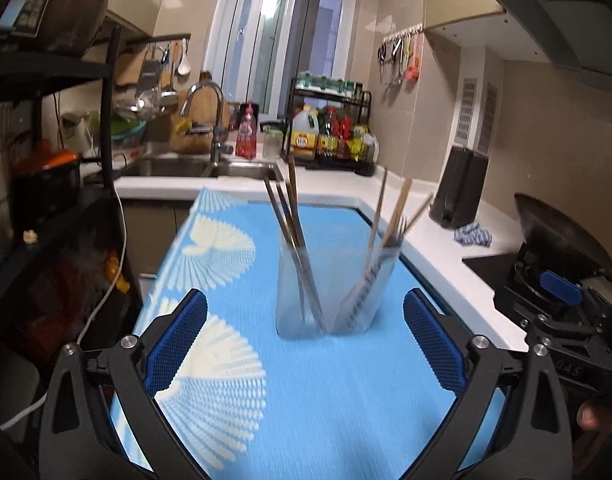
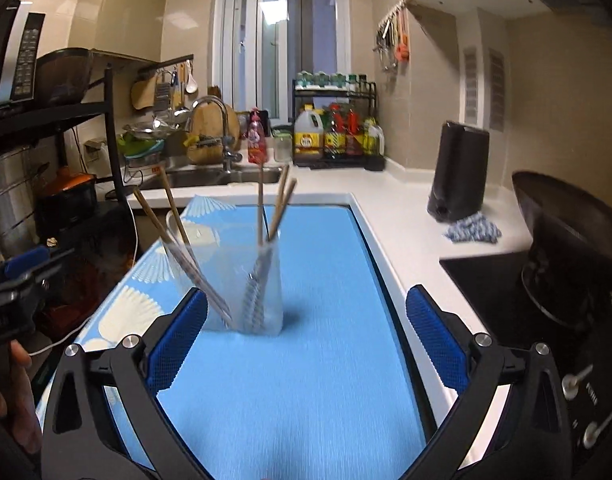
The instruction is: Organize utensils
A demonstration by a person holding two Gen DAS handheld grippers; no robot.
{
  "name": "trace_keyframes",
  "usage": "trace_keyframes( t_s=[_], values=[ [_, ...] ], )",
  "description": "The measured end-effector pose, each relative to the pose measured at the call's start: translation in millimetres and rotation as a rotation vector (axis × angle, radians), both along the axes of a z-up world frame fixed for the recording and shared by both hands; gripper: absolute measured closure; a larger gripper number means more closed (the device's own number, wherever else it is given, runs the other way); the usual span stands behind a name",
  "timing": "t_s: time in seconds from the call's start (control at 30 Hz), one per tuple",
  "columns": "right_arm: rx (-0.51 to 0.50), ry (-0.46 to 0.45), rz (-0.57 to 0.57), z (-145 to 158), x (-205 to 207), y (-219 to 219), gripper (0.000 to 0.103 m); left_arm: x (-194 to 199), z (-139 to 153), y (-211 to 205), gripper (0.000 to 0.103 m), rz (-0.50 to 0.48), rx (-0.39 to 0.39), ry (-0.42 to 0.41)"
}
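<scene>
Two clear glasses side by side ahead of both sets of fingers, standing on the blue mat [image 1: 233, 360] that covers the worktop [image 1: 446, 256]. Left glass [image 1: 295, 292] holding dark chopsticks [image 1: 289, 216] that lean toward the left fingers' side; right glass [image 1: 366, 296] holding paler chopsticks [image 1: 402, 204] and what looks like a fork [image 1: 400, 228], fanned toward the right. Blurred in both views, so exact count hard to tell.

Left gripper [image 1: 305, 344] spread wide, holding nothing, glasses just beyond and between its fingers. Right gripper [image 2: 306, 342] likewise wide and empty, with the glasses ahead and slightly toward its left finger [image 2: 177, 340].

Likely trouble from here:
- Tipping. Tall, light glasses with long sticks leaning outward, so top-heavy; a finger brushing a stick end on the way in could lever a glass over.
- Knock-on. Glasses touching or nearly so; a push on one could topple the other.
- Sliding. Smooth-looking mat, so a glass nudged from one side could skate instead of staying put.
- Slipping. Thin round sticks pinched off-centre could twist out and scatter.
- Clash. Both grippers aimed at the same spot, so fingers could collide if closing in together.
</scene>
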State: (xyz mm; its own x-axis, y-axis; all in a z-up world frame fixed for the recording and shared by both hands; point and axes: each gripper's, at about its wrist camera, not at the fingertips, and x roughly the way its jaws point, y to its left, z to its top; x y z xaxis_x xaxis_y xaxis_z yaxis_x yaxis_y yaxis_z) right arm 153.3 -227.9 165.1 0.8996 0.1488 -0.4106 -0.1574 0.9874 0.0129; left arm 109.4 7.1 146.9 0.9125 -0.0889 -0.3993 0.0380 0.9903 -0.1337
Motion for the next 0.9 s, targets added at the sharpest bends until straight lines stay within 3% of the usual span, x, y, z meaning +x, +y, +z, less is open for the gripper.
trace_keyframes(
  t_s=[0.33, 0.9],
  values=[
    [0.002, 0.017, 0.016, -54, -4, -7, 0.005, -16, -41, -19, 0.007, 0.015, 0.053, 0.036],
    [0.007, 0.046, -0.003, -66, 3, -16, 0.005, -8, -56, -22, 0.007, 0.071, 0.040, 0.066]
  ],
)
